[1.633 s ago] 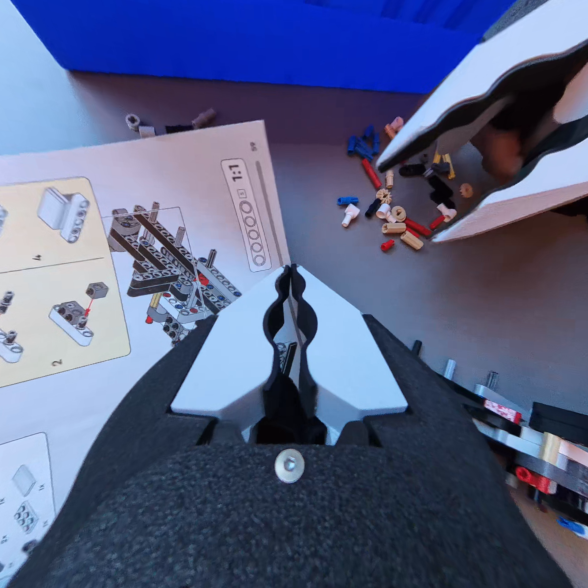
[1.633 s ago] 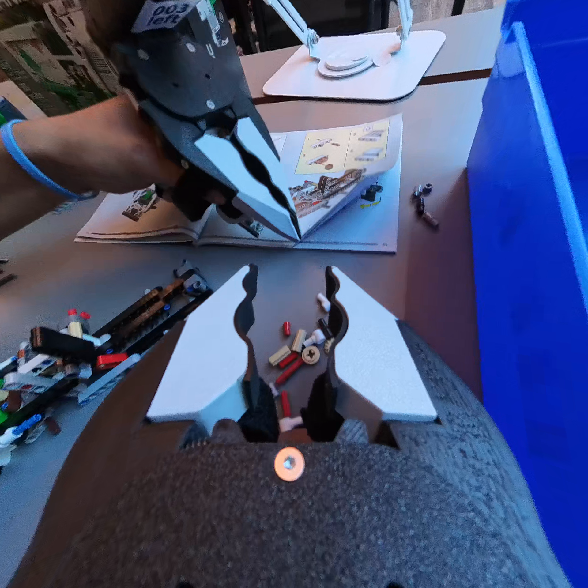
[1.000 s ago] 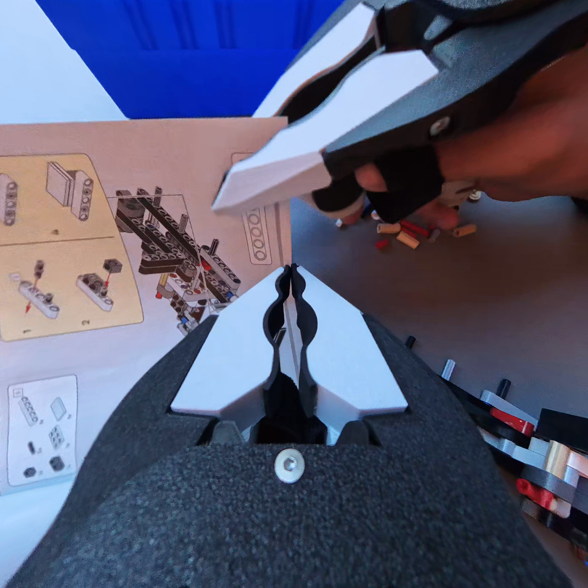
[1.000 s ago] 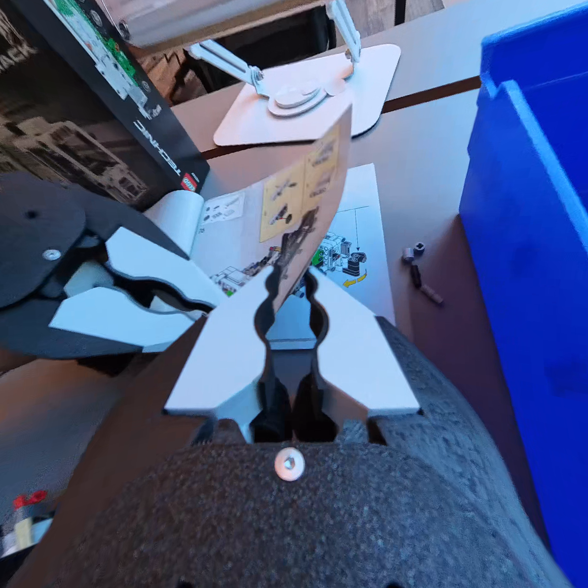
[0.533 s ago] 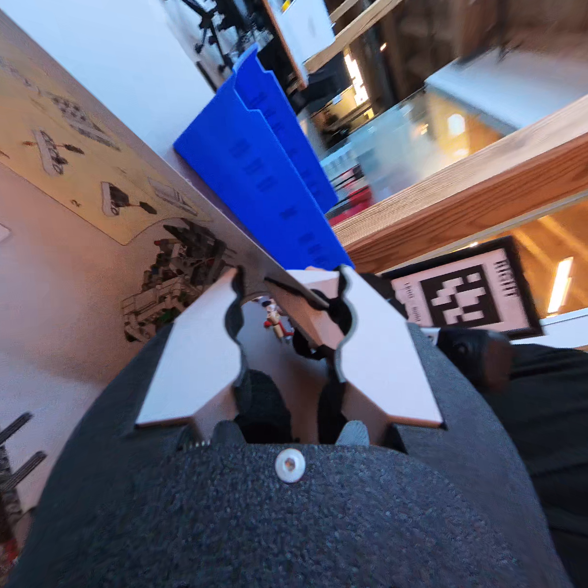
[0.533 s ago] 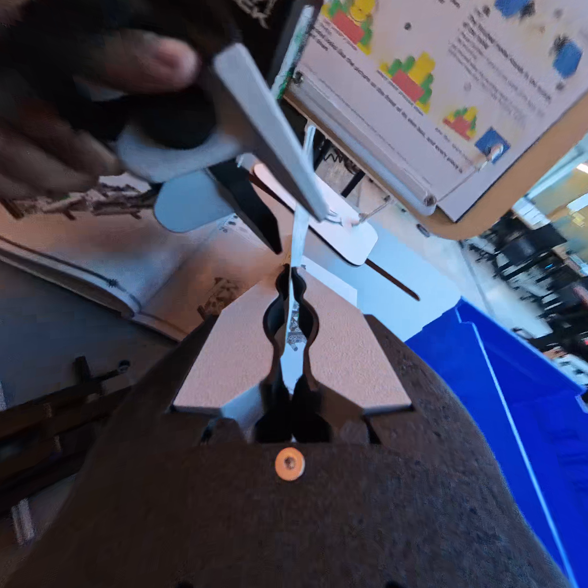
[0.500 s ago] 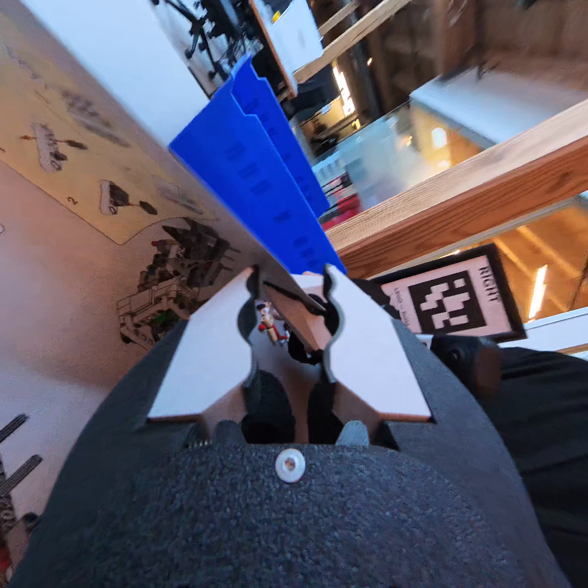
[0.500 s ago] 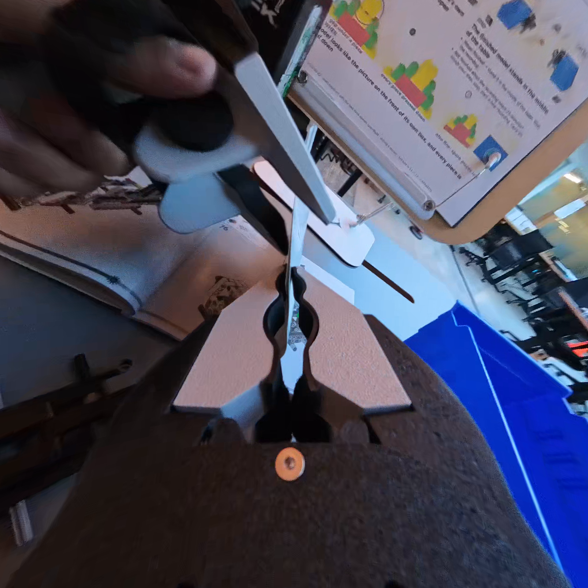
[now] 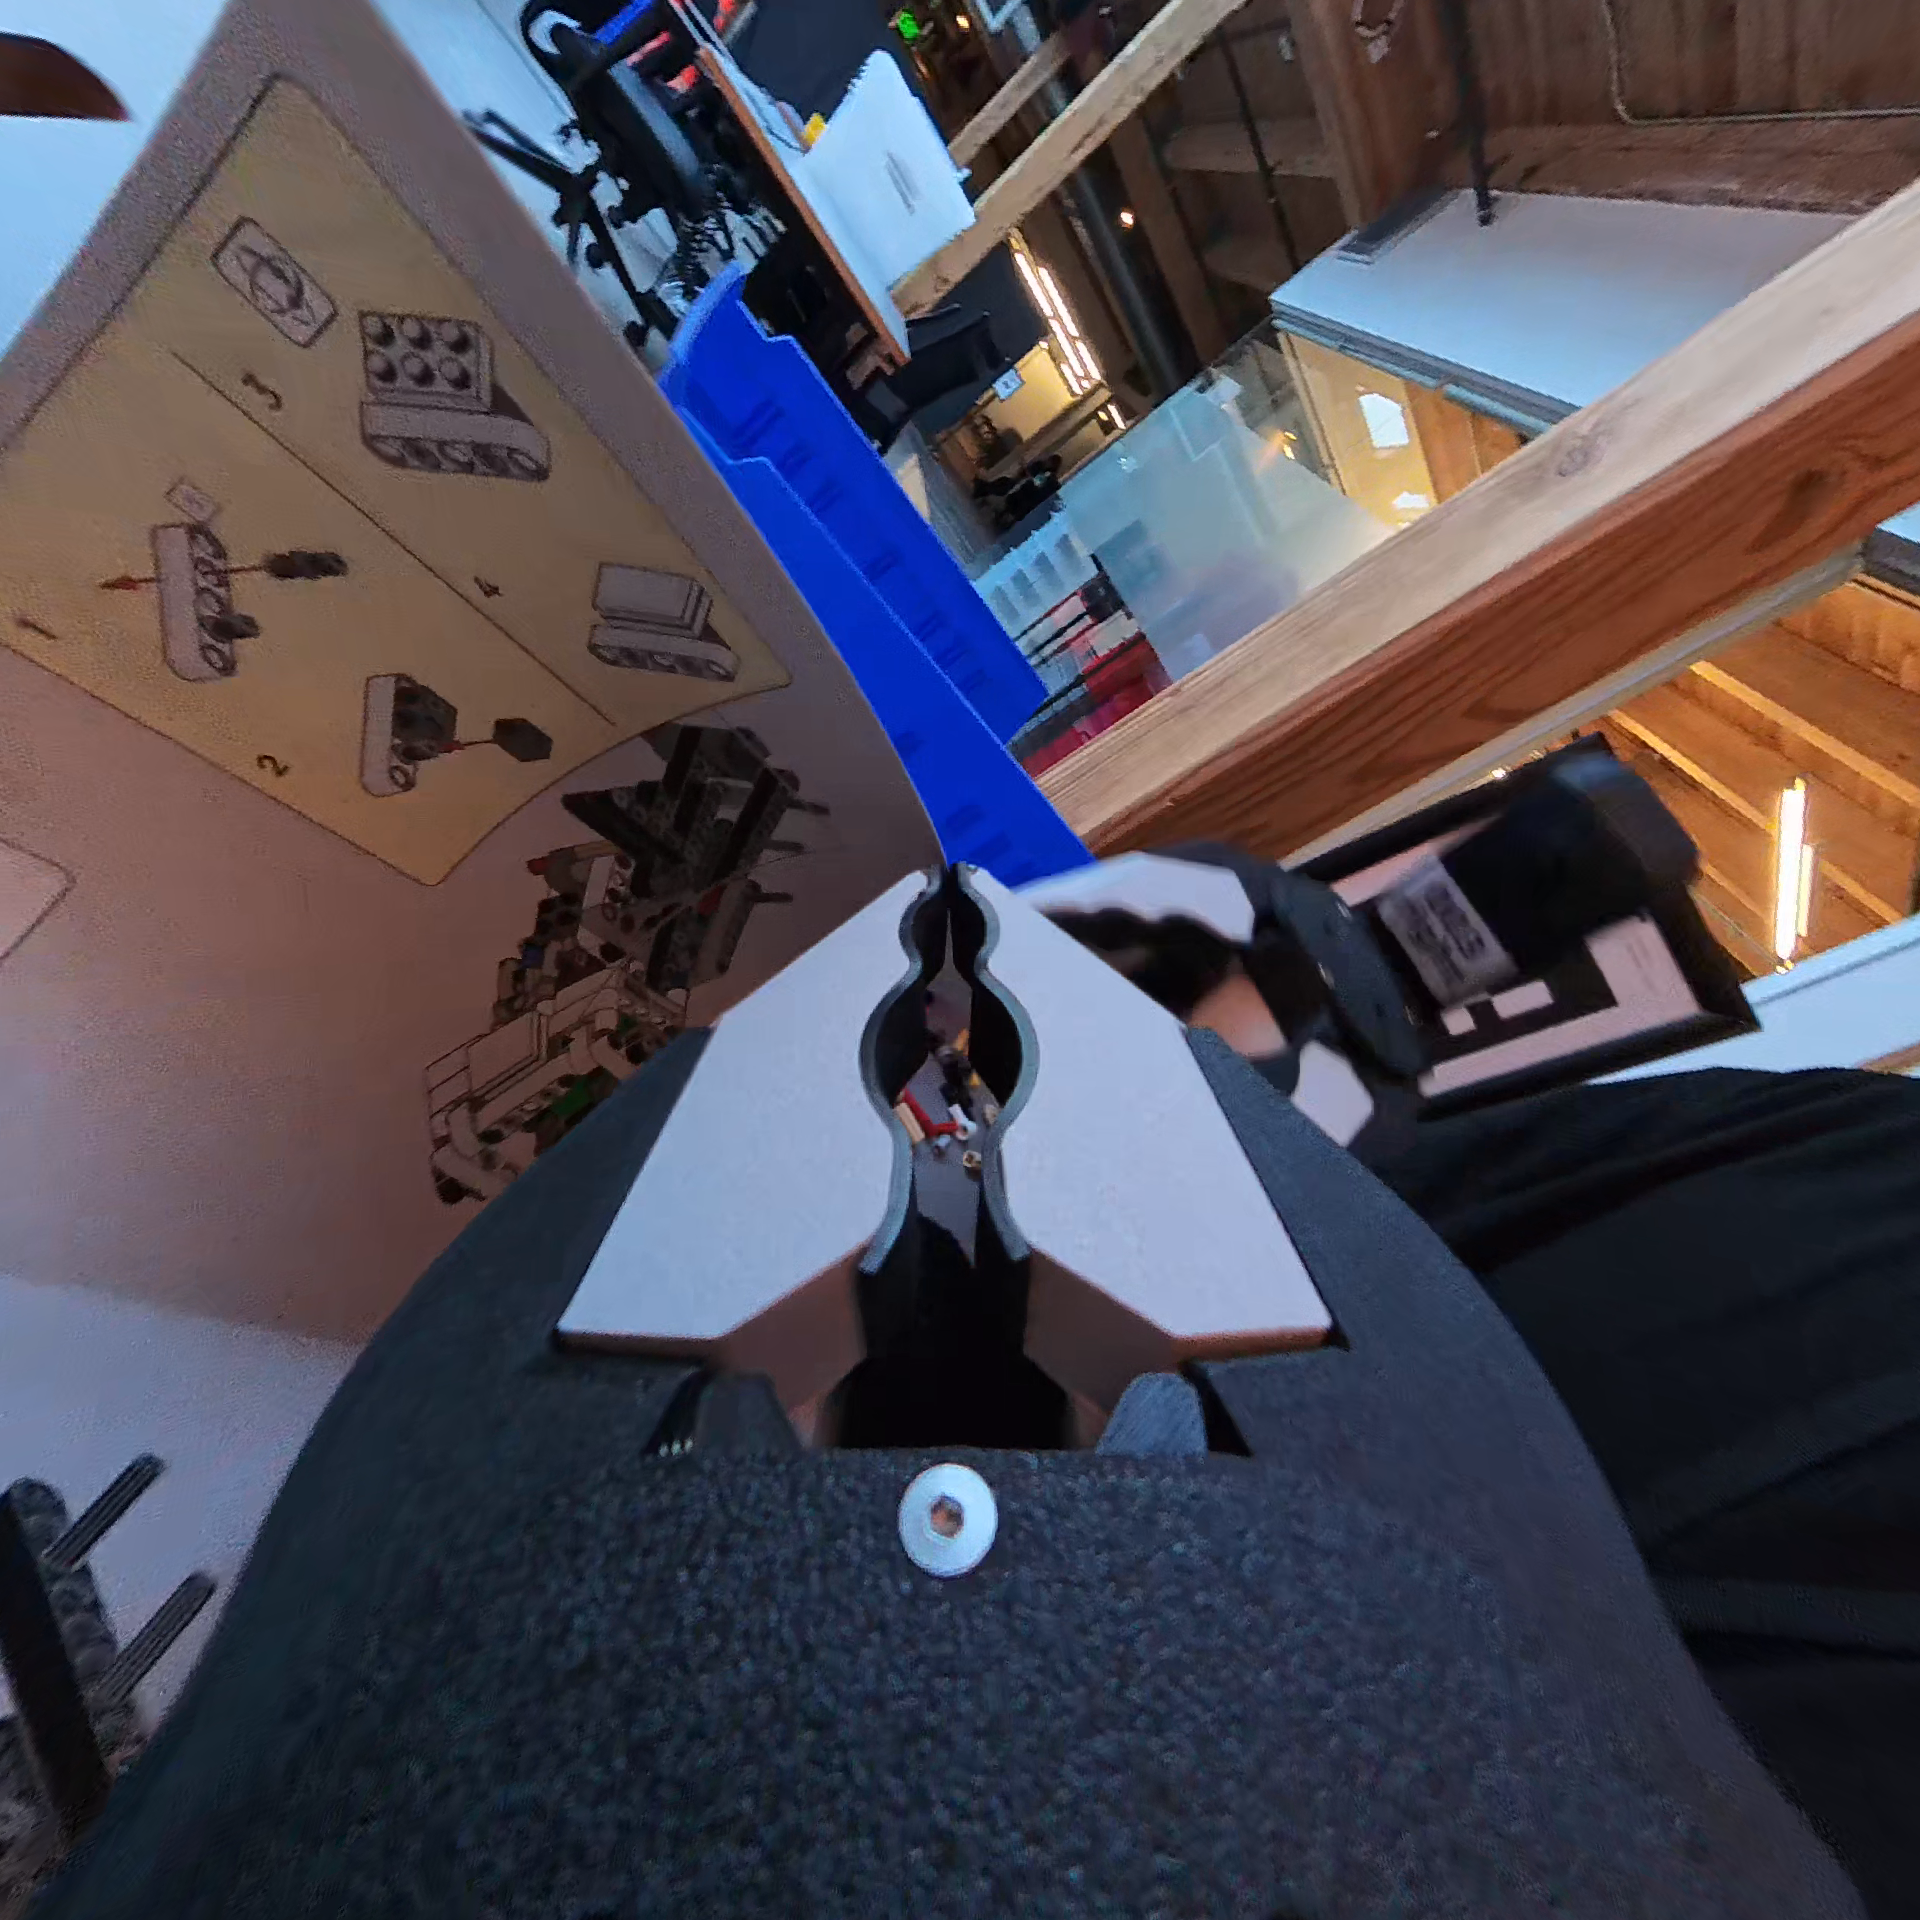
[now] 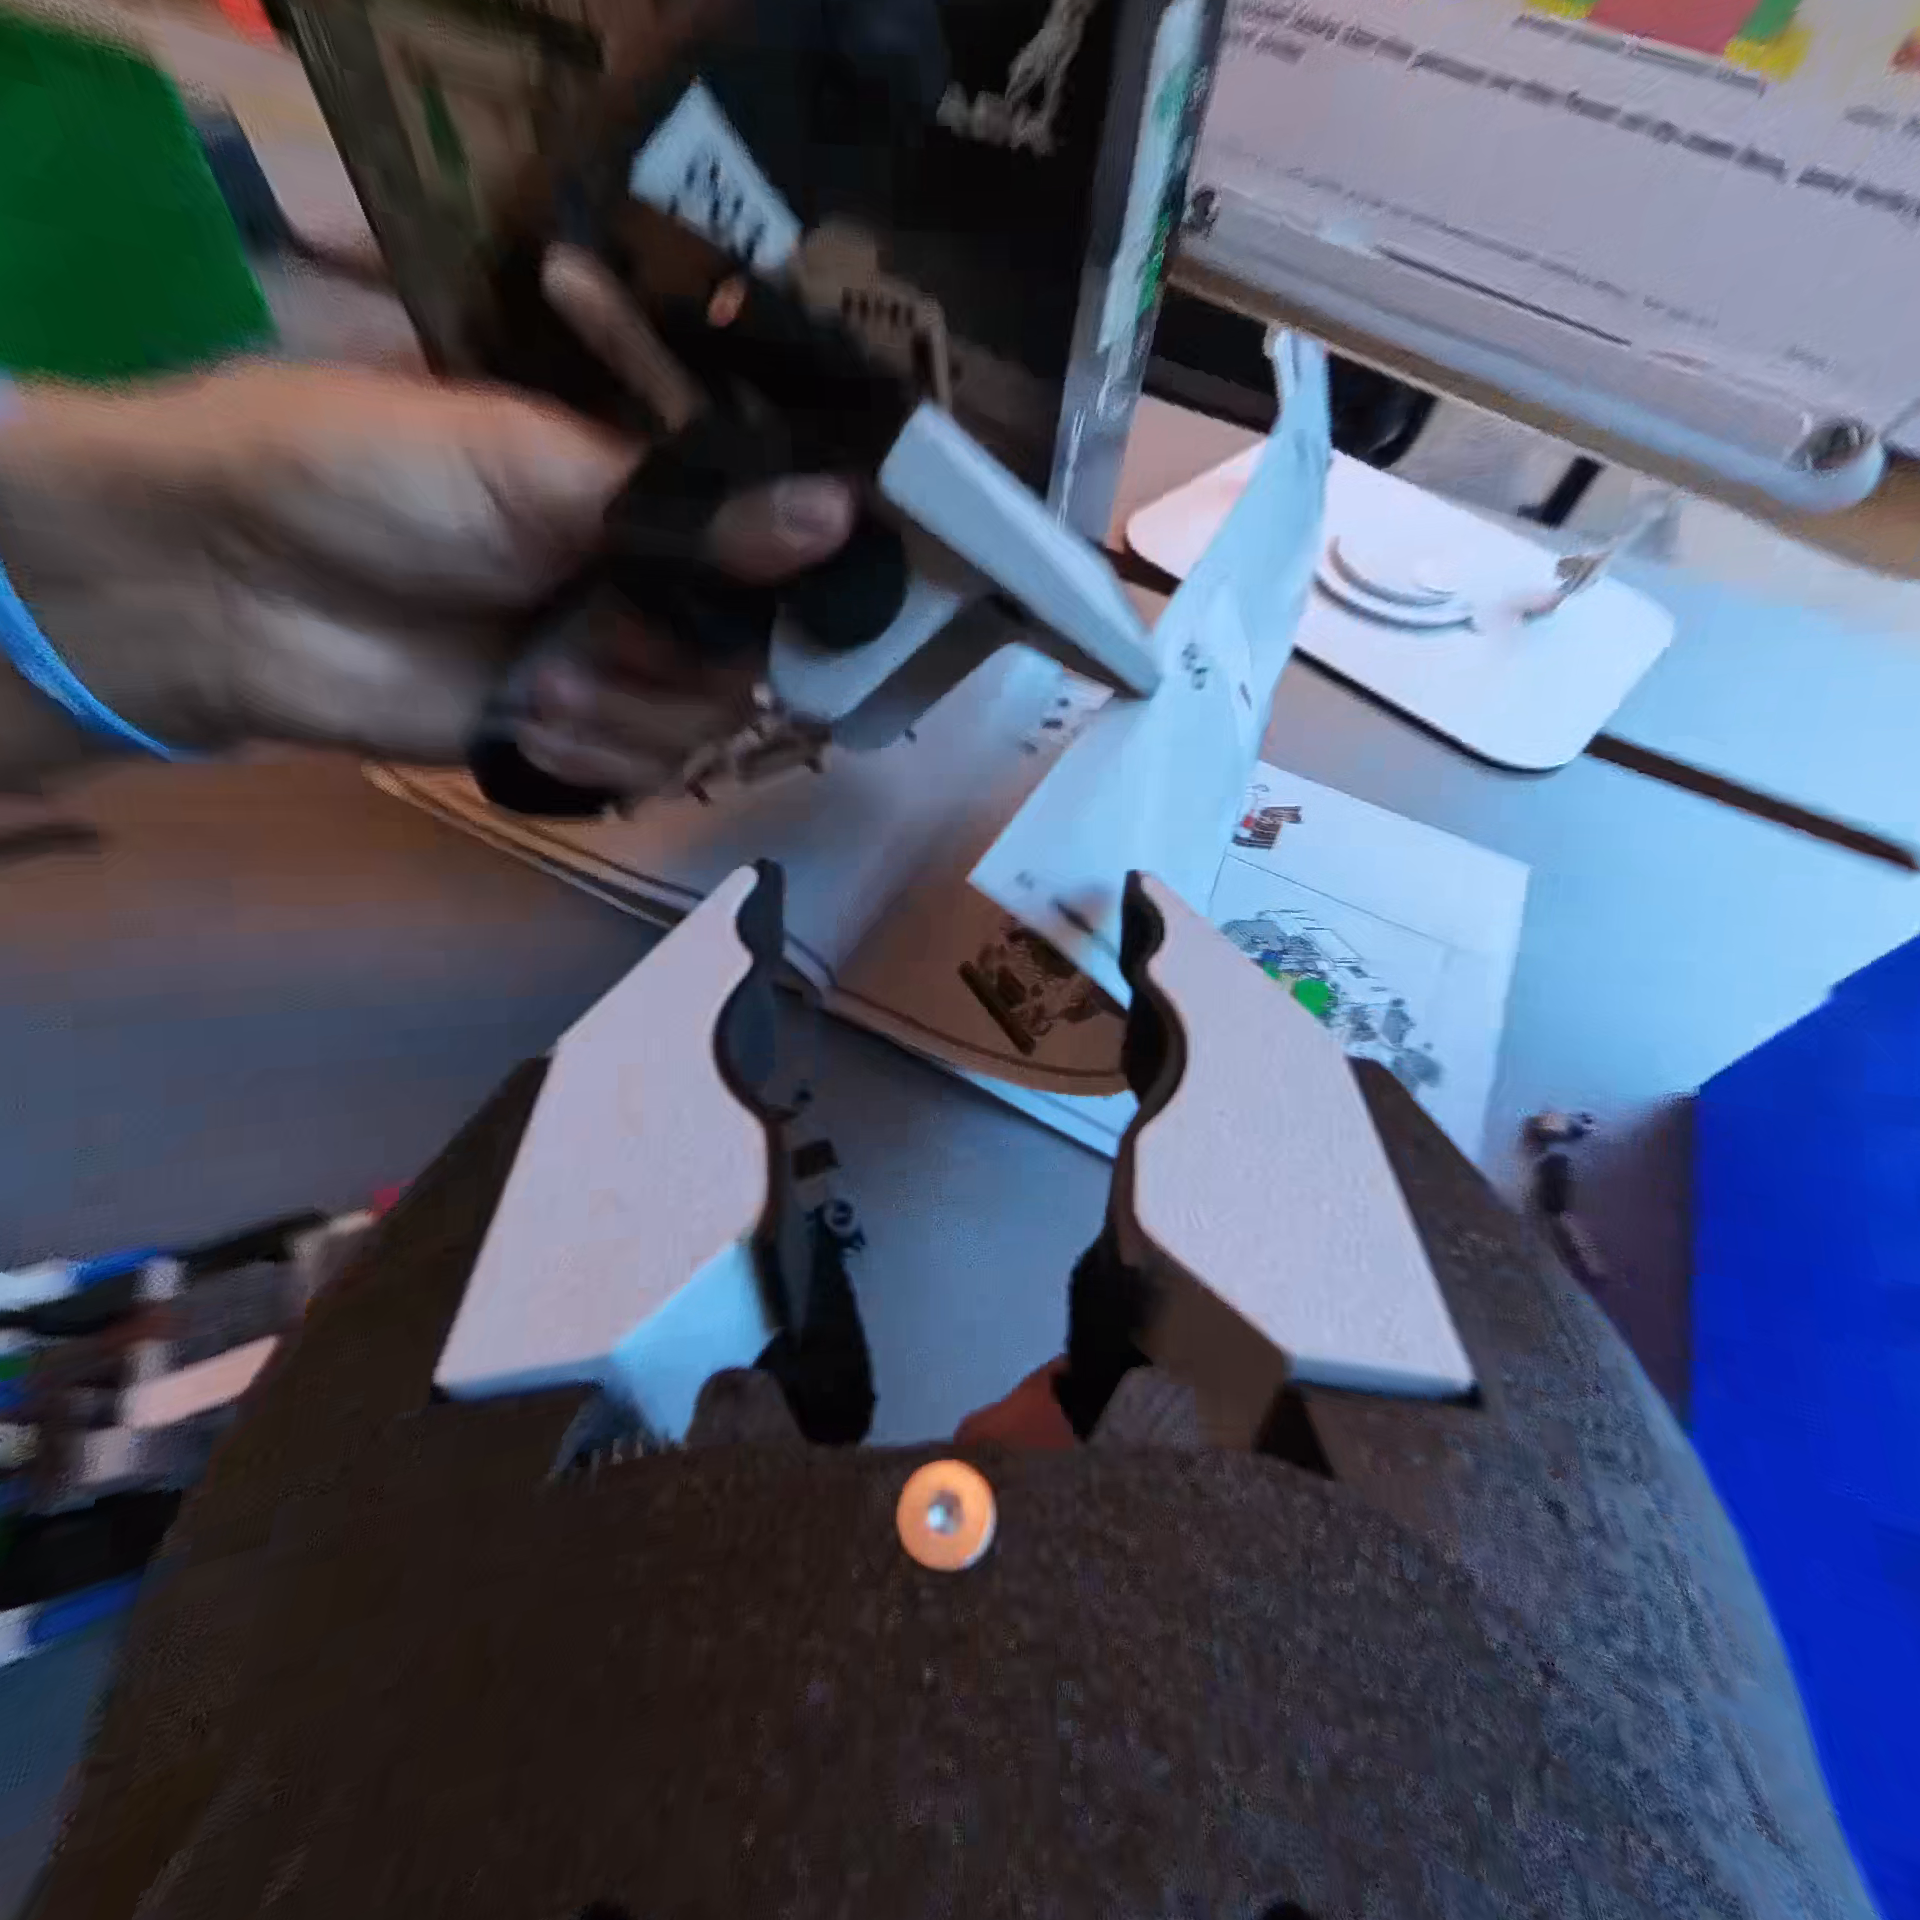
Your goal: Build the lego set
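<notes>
My left gripper is shut on the edge of a page of the instruction booklet and holds it lifted and curved. In the right wrist view the left gripper, held by a hand, pinches that raised page above the open booklet. My right gripper is open and empty, just in front of the booklet's near edge. One of its fingers shows right of the left gripper's tips. A partly built lego model lies blurred at the left.
A blue bin stands at the right and also shows behind the page. A white stand base and a black box are behind the booklet. Small loose parts lie beside the bin, and others under the left gripper. One gripper's finger ends stand about 5 cm off the other's.
My left gripper has shut on the page's edge. My right gripper has let go of the page, opened and drawn back low over the table.
</notes>
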### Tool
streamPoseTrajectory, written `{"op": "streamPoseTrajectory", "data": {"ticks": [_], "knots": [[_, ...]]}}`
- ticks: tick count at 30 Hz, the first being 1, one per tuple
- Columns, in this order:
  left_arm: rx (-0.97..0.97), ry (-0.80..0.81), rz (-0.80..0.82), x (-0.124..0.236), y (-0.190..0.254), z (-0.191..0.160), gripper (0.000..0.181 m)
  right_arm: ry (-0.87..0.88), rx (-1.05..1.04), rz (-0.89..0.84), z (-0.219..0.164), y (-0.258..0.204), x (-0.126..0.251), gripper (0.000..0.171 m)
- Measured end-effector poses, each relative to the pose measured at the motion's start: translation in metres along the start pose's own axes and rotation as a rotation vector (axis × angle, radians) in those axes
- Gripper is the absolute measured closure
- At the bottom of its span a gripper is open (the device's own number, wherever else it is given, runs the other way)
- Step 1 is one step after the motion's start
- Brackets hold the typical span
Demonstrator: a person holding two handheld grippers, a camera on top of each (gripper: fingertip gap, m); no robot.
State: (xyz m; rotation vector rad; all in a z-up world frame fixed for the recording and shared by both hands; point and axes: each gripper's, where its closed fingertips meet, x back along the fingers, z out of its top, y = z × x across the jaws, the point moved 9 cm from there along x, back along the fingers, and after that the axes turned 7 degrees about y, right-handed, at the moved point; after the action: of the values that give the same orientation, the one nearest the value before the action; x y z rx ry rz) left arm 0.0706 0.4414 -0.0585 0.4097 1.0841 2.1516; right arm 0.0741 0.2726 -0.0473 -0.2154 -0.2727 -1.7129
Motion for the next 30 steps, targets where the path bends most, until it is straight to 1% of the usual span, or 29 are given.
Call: {"op": "streamPoseTrajectory", "data": {"ticks": [1, 3, 5, 6, 7, 8, 10, 12, 16, 26, 30], "knots": [[-0.003, -0.003, -0.021, -0.001, 0.002, 0.0, 0.181, 0.018, -0.087, 0.023, 0.006, 0.01, 0.003, 0.101], [-0.008, 0.001, -0.046, -0.002, 0.004, -0.001, 0.181, 0.041, -0.213, 0.083, 0.011, 0.031, -0.004, 0.084], [-0.014, 0.009, -0.068, -0.002, 0.005, -0.001, 0.181, 0.041, -0.313, 0.166, 0.007, 0.047, -0.02, 0.074], [-0.013, 0.018, -0.079, -0.002, 0.005, -0.001, 0.181, 0.026, -0.36, 0.215, 0.002, 0.052, -0.029, 0.075], [-0.009, 0.025, -0.093, -0.003, 0.005, -0.001, 0.181, 0.016, -0.411, 0.277, -0.002, 0.054, -0.034, 0.083], [-0.002, 0.028, -0.109, -0.003, 0.006, -0.001, 0.181, 0.019, -0.457, 0.325, -0.005, 0.054, -0.036, 0.097], [0.004, 0.028, -0.142, -0.004, 0.006, -0.001, 0.179, 0.048, -0.501, 0.394, -0.007, 0.052, -0.035, 0.106], [0.012, 0.027, -0.172, -0.006, 0.006, -0.002, 0.177, 0.062, -0.517, 0.424, -0.01, 0.051, -0.035, 0.116], [0.034, 0.02, -0.218, -0.01, 0.001, -0.002, 0.173, 0.092, -0.554, 0.48, -0.01, 0.051, -0.033, 0.118], [-0.025, 0.002, -0.242, -0.016, 0.002, -0.002, 0.177, 0.135, -0.623, 0.53, -0.01, 0.057, -0.027, 0.121], [-0.036, -0.004, -0.232, -0.018, 0.002, -0.003, 0.179, 0.136, -0.588, 0.514, -0.01, 0.056, -0.026, 0.126]]}}
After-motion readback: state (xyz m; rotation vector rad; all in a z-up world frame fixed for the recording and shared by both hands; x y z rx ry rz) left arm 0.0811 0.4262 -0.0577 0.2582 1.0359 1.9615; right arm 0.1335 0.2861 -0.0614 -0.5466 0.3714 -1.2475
